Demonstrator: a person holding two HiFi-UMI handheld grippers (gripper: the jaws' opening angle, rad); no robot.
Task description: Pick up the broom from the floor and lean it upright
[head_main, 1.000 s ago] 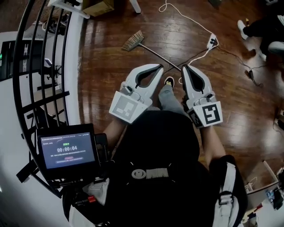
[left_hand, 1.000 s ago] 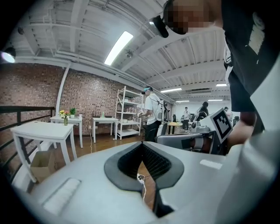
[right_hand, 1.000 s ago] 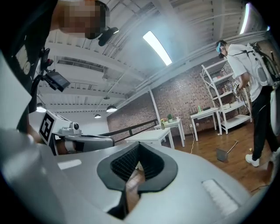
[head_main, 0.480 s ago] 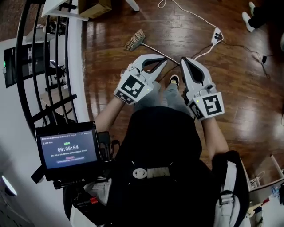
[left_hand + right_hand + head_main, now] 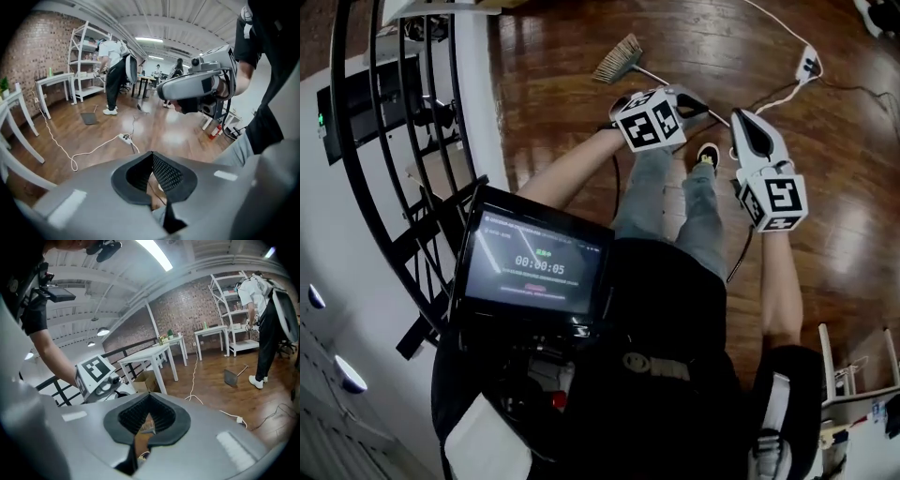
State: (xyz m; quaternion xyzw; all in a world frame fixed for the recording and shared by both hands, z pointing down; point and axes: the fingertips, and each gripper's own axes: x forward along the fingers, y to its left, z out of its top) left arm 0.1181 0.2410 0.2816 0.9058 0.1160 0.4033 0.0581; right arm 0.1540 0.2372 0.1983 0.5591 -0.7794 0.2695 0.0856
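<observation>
Two grippers clenched, empty: left gripper (image 5: 697, 105) and right gripper (image 5: 743, 118) near floor-lying broom (image 5: 618, 60); right gripper view alone frames bristles.

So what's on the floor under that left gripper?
The broom: its bristles and a short stretch of handle show; the rest of the handle is covered by the left gripper.

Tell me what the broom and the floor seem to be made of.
Broom: the head looks like straw or pale plastic bristles, tan and fanned out; the thin handle looks grey, metal or coated, too small to settle. Floor: wood planks or wood-look laminate, brown with visible board seams; glossy finish, judging by bright light reflections.
</observation>
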